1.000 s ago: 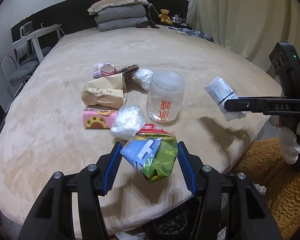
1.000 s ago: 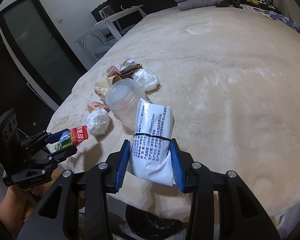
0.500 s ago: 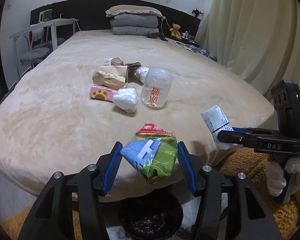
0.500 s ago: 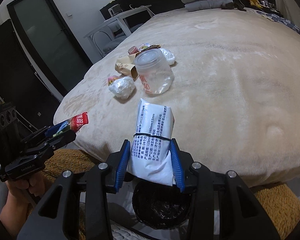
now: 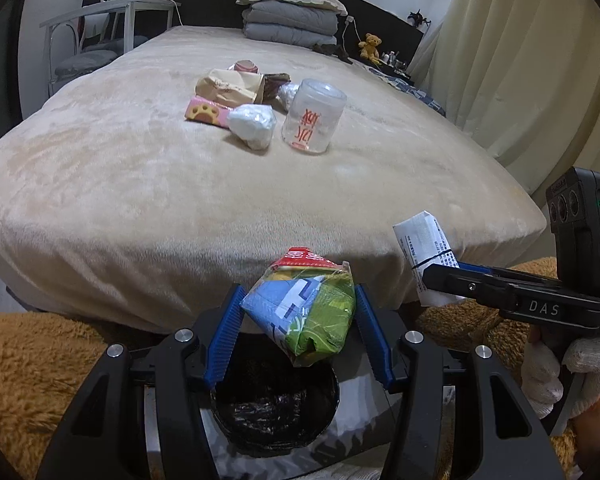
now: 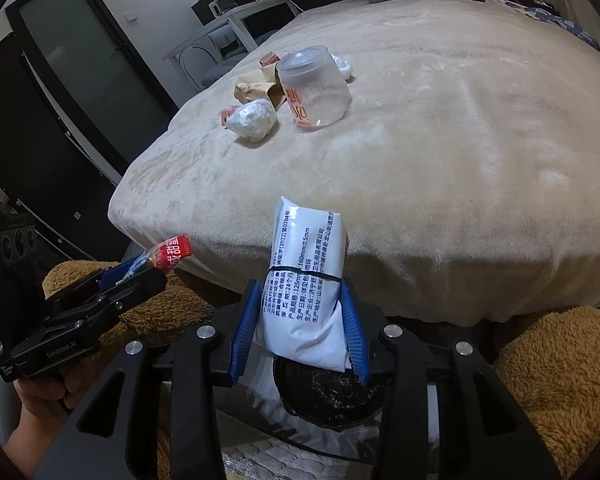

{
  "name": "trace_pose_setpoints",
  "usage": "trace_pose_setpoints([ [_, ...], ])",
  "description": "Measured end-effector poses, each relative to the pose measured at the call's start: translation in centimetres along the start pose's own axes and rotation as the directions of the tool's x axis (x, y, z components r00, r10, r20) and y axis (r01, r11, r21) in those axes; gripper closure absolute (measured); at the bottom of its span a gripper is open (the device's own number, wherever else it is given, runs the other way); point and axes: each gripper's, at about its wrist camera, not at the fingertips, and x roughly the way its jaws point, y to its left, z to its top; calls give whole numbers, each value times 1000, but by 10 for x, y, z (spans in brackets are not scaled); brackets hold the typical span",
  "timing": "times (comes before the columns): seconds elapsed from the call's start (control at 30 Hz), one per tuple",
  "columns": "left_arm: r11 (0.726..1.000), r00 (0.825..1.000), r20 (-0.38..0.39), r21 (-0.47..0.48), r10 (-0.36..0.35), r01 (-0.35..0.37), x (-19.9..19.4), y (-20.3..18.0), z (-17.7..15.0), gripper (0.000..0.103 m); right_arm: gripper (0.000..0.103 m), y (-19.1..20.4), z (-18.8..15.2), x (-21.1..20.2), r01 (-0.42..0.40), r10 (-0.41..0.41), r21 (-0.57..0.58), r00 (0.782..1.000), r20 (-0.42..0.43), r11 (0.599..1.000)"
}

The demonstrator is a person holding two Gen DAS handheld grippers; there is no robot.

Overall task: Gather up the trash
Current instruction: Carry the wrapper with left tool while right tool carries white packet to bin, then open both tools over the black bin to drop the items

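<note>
L gripper clamps the crumpled blue-green snack wrapper, R gripper clamps the white printed packet; centre both over the round black-lined bin, prob. directly below, before letting go.

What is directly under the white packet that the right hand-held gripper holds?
Under the white packet sits a round bin with a black bag liner on the floor beside the bed. The packet covers the bin's near rim; its contents cannot be seen.

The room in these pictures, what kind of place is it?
Most likely a bedroom: a wide bed under a beige blanket, a pillow on folded quilts at the dark headboard, and a teddy bear beside long curtains.
</note>
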Motion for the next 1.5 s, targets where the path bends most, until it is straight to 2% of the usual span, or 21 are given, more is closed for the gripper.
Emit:
trace_pose_setpoints([
  [0.17, 998, 997, -78, -64, -13, 8, 15, 0, -18, 49, 62, -7, -10, 15, 7, -3, 54, 998, -70, 999],
  [0.3, 996, 985, -171, -94, -4, -12, 35, 0, -33, 49, 62, -17, -17, 31, 17, -1, 111, 990, -143, 994],
  [0.43, 994, 964, -263, -94, 30, -57, 56, 1, -43, 49, 62, -24, -22, 45, 14, 19, 149, 977, -213, 989],
  [0.5, 992, 953, -301, -96, 45, -77, 65, 3, -46, 49, 62, -24, -25, 53, 39, -1, 147, 969, -246, 988],
  [0.73, 986, 916, -401, -143, 18, -82, 88, 10, -56, 49, 62, -29, -32, 70, 73, -16, 167, 948, -318, 983],
  [0.87, 985, 903, -429, -149, 16, -88, 94, 7, -55, 49, 62, -33, -34, 78, 86, -12, 193, 935, -356, 977],
  [1.1, 984, 884, -467, -148, 22, -102, 103, 6, -59, 49, 61, -33, -36, 82, 86, -5, 204, 930, -368, 975],
  [1.33, 985, 875, -483, -129, 37, -114, 106, 4, -61, 49, 60, -32, -35, 84, 65, 18, 213, 930, -368, 975],
  [1.43, 986, 870, -491, -115, 50, -122, 107, 2, -62, 46, 51, -32, -34, 85, 52, 37, 234, 932, -361, 971],
  [1.47, 985, 870, -491, -119, 49, -123, 107, 2, -62, 40, 51, -32, -33, 84, 58, 28, 233, 935, -353, 971],
  [1.5, 985, 870, -491, -120, 47, -121, 108, 2, -62, 40, 51, -32, -33, 83, 56, 31, 236, 936, -351, 970],
])
